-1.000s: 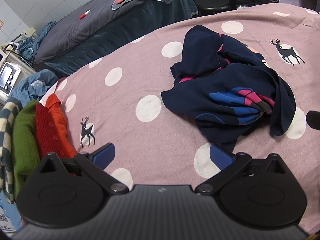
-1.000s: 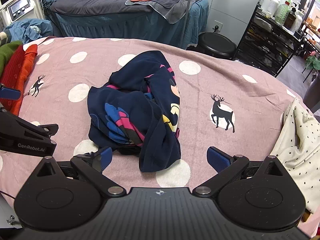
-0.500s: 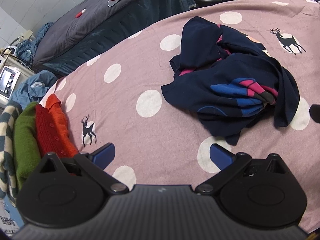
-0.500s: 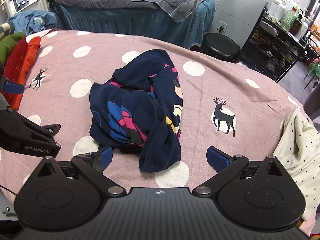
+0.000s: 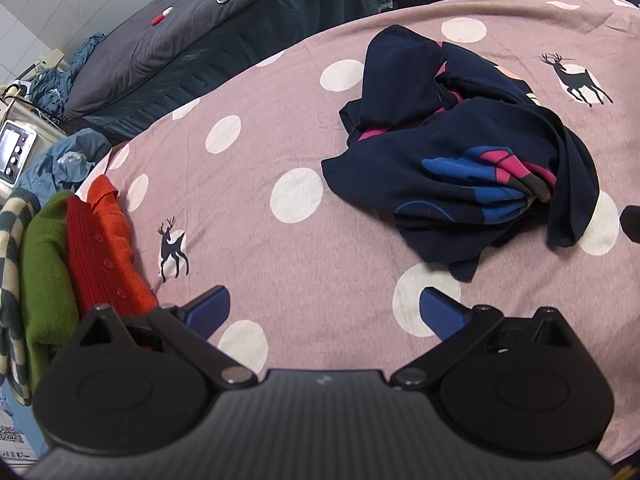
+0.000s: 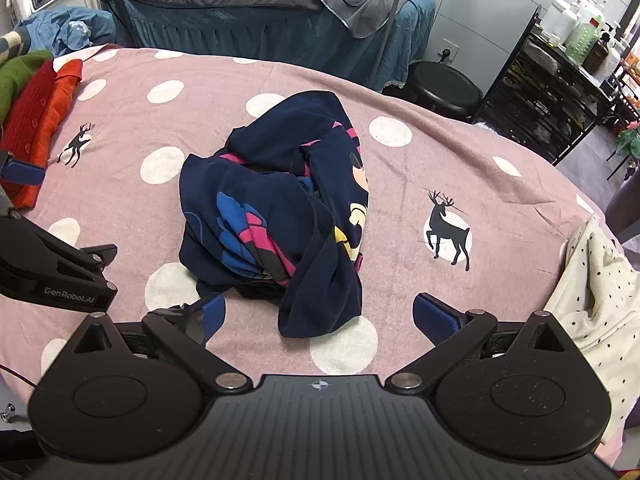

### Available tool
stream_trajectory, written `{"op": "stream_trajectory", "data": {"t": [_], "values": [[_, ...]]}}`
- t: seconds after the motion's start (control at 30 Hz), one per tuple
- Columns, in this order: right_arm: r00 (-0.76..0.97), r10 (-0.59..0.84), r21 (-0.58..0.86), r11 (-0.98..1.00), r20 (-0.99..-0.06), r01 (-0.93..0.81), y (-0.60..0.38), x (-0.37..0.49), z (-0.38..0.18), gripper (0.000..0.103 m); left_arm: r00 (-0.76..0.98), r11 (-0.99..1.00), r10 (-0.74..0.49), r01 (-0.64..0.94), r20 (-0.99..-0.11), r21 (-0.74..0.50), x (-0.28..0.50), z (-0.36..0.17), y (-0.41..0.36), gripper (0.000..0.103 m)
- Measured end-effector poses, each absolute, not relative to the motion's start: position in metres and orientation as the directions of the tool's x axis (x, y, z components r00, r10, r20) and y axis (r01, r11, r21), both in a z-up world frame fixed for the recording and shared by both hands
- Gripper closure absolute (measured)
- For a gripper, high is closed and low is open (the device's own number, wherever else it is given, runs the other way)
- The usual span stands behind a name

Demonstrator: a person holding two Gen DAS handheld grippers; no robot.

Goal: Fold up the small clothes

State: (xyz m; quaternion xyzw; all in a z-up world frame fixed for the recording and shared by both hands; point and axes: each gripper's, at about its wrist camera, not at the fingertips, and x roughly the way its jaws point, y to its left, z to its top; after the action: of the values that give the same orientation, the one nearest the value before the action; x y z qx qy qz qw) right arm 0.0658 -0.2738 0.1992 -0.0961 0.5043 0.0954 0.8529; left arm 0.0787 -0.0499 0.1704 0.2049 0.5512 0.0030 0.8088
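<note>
Garment: a navy garment [image 6: 276, 216] lay crumpled mid-bed on the pink spotted sheet [image 6: 500, 200].
Left tongs [image 5: 324, 308]: apart, empty, short of the cloth.
Right tongs [image 6: 320, 316]: apart, empty, the garment's near edge between them.
Folded pile [image 5: 80, 248]: at the sheet's left edge.

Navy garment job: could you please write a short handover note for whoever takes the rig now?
Left gripper: open, empty, above the bedspread.
Right gripper: open, empty, just short of the navy garment.
Navy garment: crumpled in a heap mid-spread, not yet folded or grasped.
Red and green knitwear is stacked at the left edge; a dotted cream garment lies at the right edge.
Left: spread and fold the navy garment.
</note>
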Motion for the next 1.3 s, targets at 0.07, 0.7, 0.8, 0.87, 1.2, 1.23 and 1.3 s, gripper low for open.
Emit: {"op": "stream_trajectory", "data": {"t": [0.07, 0.7, 0.8, 0.87, 1.2, 1.23, 1.3], "values": [[0.475, 0.065, -0.070, 0.963, -0.878, -0.261, -0.273, 0.066, 0.200, 0.000, 0.392, 0.915, 0.232, 0.223, -0.890, 0.337, 0.078, 0.170, -0.051, 0.000], [0.482, 0.072, -0.046, 0.973, -0.873, -0.228, -0.285, 0.063, 0.203, 0.000, 0.391, 0.913, 0.215, 0.244, -0.895, 0.326, 0.079, 0.175, -0.065, 0.000], [0.492, 0.082, -0.034, 0.974, -0.867, -0.222, -0.288, 0.062, 0.204, 0.000, 0.391, 0.912, 0.215, 0.248, -0.895, 0.328, 0.079, 0.175, -0.067, 0.000], [0.498, 0.088, -0.026, 0.976, -0.863, -0.217, -0.290, 0.061, 0.204, 0.000, 0.390, 0.912, 0.215, 0.247, -0.895, 0.327, 0.079, 0.175, -0.067, 0.000], [0.501, 0.092, -0.024, 0.975, -0.861, -0.221, -0.289, 0.065, 0.203, 0.000, 0.375, 0.919, 0.210, 0.240, -0.903, 0.313, 0.082, 0.172, -0.061, 0.000], [0.500, 0.091, -0.025, 0.975, -0.861, -0.221, -0.289, 0.065, 0.203, 0.000, 0.374, 0.920, 0.208, 0.239, -0.904, 0.311, 0.082, 0.171, -0.060, 0.000], [0.498, 0.091, -0.024, 0.975, -0.863, -0.219, -0.289, 0.066, 0.202, 0.000, 0.370, 0.921, 0.205, 0.240, -0.906, 0.306, 0.084, 0.169, -0.059, 0.000]]}}
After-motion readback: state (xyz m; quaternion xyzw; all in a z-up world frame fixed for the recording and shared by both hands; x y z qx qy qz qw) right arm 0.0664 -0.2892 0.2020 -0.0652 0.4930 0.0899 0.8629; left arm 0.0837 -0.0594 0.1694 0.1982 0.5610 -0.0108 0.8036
